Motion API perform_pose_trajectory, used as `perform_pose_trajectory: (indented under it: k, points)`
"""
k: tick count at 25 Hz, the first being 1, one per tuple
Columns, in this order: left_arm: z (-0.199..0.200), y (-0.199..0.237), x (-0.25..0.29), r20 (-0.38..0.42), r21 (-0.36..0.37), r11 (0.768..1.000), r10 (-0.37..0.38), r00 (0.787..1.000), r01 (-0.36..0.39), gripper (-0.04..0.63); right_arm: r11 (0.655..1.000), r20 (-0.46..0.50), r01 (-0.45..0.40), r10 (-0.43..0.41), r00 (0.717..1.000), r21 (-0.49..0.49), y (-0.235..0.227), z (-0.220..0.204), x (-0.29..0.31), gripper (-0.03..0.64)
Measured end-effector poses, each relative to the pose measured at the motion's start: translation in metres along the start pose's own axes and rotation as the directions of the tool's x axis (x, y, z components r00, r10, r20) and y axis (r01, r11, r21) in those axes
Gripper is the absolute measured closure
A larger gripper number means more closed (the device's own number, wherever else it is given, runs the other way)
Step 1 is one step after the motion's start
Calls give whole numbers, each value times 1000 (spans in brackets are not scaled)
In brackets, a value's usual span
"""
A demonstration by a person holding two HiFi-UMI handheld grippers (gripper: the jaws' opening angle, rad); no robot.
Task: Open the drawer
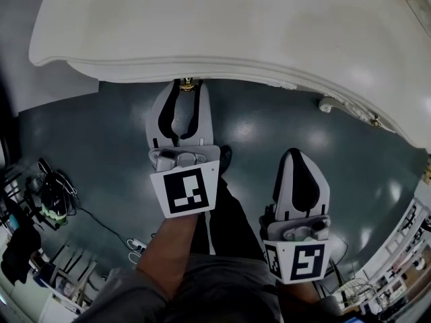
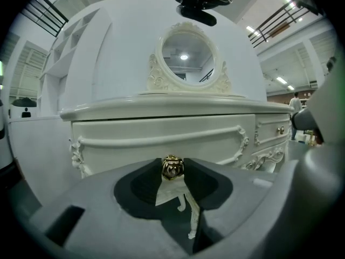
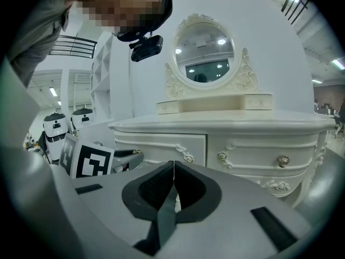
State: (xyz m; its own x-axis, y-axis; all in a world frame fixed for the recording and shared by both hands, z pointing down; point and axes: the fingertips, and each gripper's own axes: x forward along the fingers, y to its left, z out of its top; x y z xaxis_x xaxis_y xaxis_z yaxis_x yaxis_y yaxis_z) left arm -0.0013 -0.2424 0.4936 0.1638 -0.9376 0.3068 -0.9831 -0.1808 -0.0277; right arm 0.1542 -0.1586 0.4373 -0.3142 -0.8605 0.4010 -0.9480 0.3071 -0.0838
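White dresser top (image 1: 202, 25) over grey floor (image 1: 269, 133); mirror (image 2: 184, 58) in gripper views only.
Left gripper (image 2: 172, 172) clamped on gold drawer knob (image 2: 172, 167); right gripper (image 3: 173, 169) closed, empty.

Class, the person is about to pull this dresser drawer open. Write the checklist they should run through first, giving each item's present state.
1. Left claw grips the knob: ok, the pads pinch it from both sides.
2. Depth of grip: ok, though the knob sits right at the tips.
3. Drawer starts closed: ok, its front looks flush.
4. Right claw out of the way: ok, shut, empty, back from the dresser.
5. Drawer slides freely: cannot tell.
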Motion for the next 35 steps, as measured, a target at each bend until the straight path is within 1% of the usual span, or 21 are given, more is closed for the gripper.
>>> perform_pose_trajectory:
  k: [9, 12, 16, 21, 26, 32, 35]
  points:
    - [-10, -1, -19, -11, 9, 1000, -12, 1000, 12, 458, 1000, 21, -15, 16, 1000, -6, 10, 0, -12, 602]
    - [-13, -1, -26, -18, 17, 1000, -19, 1000, 20, 458, 1000, 35, -24, 25, 999, -13, 15, 4, -16, 603]
    - [-13, 0, -34, -16, 10, 1000, -22, 1000, 22, 459, 999, 55, -37, 38, 998, -24, 24, 12, -23, 602]
    - [-14, -1, -42, -15, 35, 999, -26, 1000, 27, 459, 998, 60, -61, 62, 996, -27, 35, 13, -28, 602]
    - [-15, -2, -47, -19, 42, 999, -29, 999, 30, 459, 997, 61, -70, 73, 995, -38, 41, 13, -32, 603]
    - [-18, -1, -57, -5, 15, 1000, -27, 1000, 27, 459, 996, 66, -72, 75, 995, -51, 52, 11, -47, 602]
    - [-21, 0, -61, -10, 20, 999, -30, 1000, 30, 459, 996, 78, -71, 75, 994, -57, 57, 10, -57, 603]
